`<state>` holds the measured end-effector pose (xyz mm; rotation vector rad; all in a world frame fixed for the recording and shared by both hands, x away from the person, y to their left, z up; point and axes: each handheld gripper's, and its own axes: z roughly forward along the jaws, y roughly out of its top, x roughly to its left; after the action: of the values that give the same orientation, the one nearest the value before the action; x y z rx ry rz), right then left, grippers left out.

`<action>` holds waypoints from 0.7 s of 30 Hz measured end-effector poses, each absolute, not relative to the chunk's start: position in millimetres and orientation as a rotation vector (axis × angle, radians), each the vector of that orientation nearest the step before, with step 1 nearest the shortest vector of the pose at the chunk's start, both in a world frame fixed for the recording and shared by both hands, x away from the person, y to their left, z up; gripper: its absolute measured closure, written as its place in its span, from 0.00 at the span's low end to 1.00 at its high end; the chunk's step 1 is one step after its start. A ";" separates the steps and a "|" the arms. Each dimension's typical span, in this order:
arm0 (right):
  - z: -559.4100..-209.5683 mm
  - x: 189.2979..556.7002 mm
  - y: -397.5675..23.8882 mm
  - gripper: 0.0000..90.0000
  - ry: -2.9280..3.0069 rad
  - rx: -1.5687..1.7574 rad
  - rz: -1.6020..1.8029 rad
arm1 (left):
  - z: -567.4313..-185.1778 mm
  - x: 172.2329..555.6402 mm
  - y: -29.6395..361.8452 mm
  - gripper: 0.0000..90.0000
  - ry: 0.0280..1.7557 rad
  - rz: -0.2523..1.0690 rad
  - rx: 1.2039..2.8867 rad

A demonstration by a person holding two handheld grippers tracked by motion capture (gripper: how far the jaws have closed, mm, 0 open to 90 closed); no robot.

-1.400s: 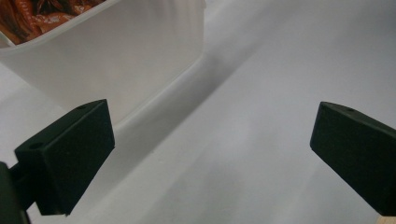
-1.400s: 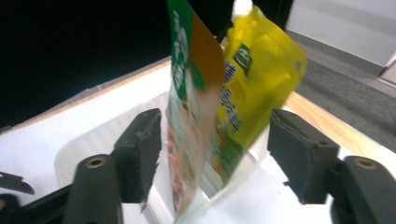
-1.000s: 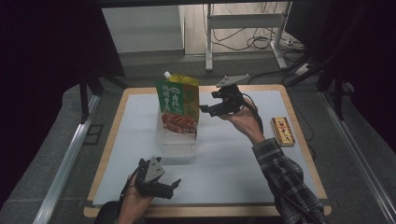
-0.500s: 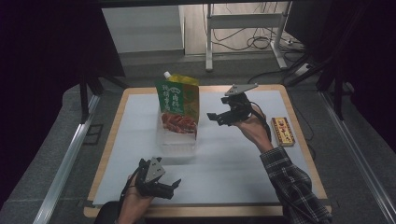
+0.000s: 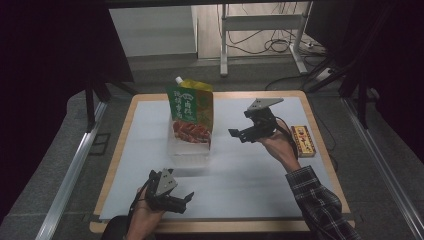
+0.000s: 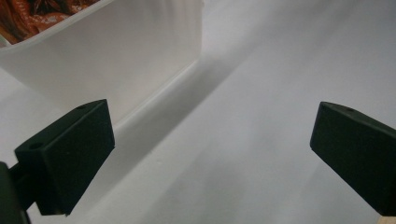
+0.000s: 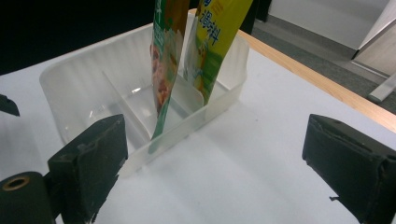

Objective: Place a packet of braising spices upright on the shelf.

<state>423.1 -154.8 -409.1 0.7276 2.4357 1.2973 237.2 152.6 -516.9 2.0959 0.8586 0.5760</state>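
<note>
A clear plastic bin (image 5: 190,150) with dividers stands mid-table. Upright in it are a green pouch (image 5: 192,112) printed with red food and, behind that, a yellow spouted pouch (image 5: 189,85). My right gripper (image 5: 239,124) hovers open to the right of the bin, empty, apart from the pouches. In the right gripper view the bin (image 7: 88,88), the green pouch (image 7: 163,70) and the yellow pouch (image 7: 219,42) lie ahead of the open gripper (image 7: 215,172). My left gripper (image 5: 186,202) rests open near the front edge. Its view has the bin wall (image 6: 116,60) ahead of the open gripper (image 6: 210,158).
A small yellow and red box (image 5: 303,141) lies on the wooden table (image 5: 320,150) near its right edge, beyond the white mat (image 5: 250,170). Metal rails run along the floor on both sides, and a desk frame with cables stands behind.
My right gripper has drawn back from the pouches, moving right and toward the person. The left gripper has stayed where it was.
</note>
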 end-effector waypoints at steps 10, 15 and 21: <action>-419.8 411.1 -175.7 0.07 2.431 0.758 1.240 | -517.1 237.1 152.2 0.00 0.853 0.577 2.106; -427.4 407.4 -188.9 0.07 2.430 0.791 1.226 | -517.7 237.1 151.7 0.00 0.853 0.576 2.106; -436.6 404.0 -205.4 0.07 2.413 0.828 1.194 | -518.4 237.0 150.7 0.00 0.854 0.575 2.103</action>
<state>404.0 -205.4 -436.6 0.8281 2.4127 1.1944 237.0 150.7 -518.4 2.1028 0.8535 0.5748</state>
